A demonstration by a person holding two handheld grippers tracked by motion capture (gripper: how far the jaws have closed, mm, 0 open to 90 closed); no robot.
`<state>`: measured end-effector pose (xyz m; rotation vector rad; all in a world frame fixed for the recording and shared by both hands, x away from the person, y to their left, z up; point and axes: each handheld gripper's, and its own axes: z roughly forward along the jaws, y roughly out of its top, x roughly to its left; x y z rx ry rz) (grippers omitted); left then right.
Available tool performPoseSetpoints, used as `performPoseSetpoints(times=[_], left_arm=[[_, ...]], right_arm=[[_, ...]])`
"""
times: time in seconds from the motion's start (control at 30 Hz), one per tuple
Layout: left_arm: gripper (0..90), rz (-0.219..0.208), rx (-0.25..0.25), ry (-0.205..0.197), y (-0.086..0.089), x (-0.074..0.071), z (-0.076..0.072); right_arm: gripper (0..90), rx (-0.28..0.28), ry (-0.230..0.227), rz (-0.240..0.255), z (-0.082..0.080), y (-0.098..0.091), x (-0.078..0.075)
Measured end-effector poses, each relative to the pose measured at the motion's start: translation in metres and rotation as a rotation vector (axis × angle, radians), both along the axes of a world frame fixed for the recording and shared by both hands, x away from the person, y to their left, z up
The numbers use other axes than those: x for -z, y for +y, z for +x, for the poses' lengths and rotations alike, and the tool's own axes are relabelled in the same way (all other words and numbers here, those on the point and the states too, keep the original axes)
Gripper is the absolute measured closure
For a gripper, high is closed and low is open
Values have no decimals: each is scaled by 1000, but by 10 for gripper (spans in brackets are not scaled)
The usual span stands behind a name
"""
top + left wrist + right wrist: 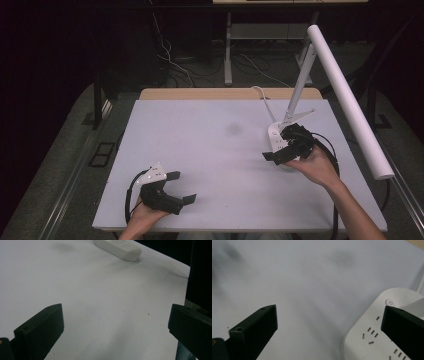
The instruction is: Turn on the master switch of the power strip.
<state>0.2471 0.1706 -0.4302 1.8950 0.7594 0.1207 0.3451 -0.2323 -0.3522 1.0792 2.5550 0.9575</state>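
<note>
A white power strip (274,136) lies on the right part of the white table top (210,150). Its sockets and round power button (390,302) show in the right gripper view. My right gripper (278,145) hovers open just over the strip's near end, with one jaw above the strip (367,340) and the other over bare table; nothing is between the jaws (329,315). My left gripper (183,187) rests open near the front left edge, holding nothing. Past its spread jaws (115,315), the strip (118,248) lies far off.
A white desk lamp with a long tube head (347,100) rises from the strip's spot and slants over the table's right edge. A white cable (262,97) runs off the back. A faint grey smudge (233,129) marks the middle of the top.
</note>
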Motion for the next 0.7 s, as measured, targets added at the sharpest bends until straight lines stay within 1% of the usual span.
performPoseSetpoints(times=[0.07, 0.1, 0.2, 0.23, 0.27, 0.33, 0.37, 0.43, 0.47, 0.5, 0.53, 0.57, 0.6, 0.63, 0.67, 0.7], left_arm=[[0, 2, 1, 1, 0, 0, 0], [0, 2, 1, 1, 0, 0, 0], [0, 0, -3, 4, 0, 0, 0], [0, 0, -4, 4, 0, 0, 0], [0, 0, -3, 2, 1, 0, 1], [0, 0, -2, 2, 1, 0, 1], [0, 0, -3, 4, 1, 0, 0], [0, 1, -2, 4, 0, 0, 0], [0, 3, 1, 3, 0, 1, 1], [0, 4, 2, 3, 0, 1, 1], [0, 6, 2, 2, 0, 1, 1], [0, 6, 1, 1, 0, 1, 1], [0, 5, 1, 3, 0, 1, 1], [0, 5, 0, 4, 0, 1, 1], [0, 6, 1, 4, 0, 1, 2], [0, 6, 0, 4, 0, 1, 2]], right_arm=[[0, -4, -2, -28, 5, 3, 0], [0, -4, -2, -28, 5, 3, 0], [0, -9, -14, -50, 11, 4, -1], [0, -9, -14, -50, 11, 4, -1], [0, -9, -9, -65, 14, 6, -1], [0, -3, -5, -70, 15, 6, -1], [0, 1, -5, -95, 17, 8, -1], [0, 2, -3, -118, 20, 10, -1], [0, 2, -3, -118, 20, 10, -1], [0, 4, -7, -134, 21, 11, 0], [53, 12, -7, -151, 23, 12, 0], [118, 2, -10, -158, 24, 12, 0], [138, 8, -15, -163, 26, 13, 1], [144, 10, -20, -175, 28, 14, 1], [144, 10, -20, -175, 28, 14, 1], [187, 12, -14, -186, 29, 16, 1]])
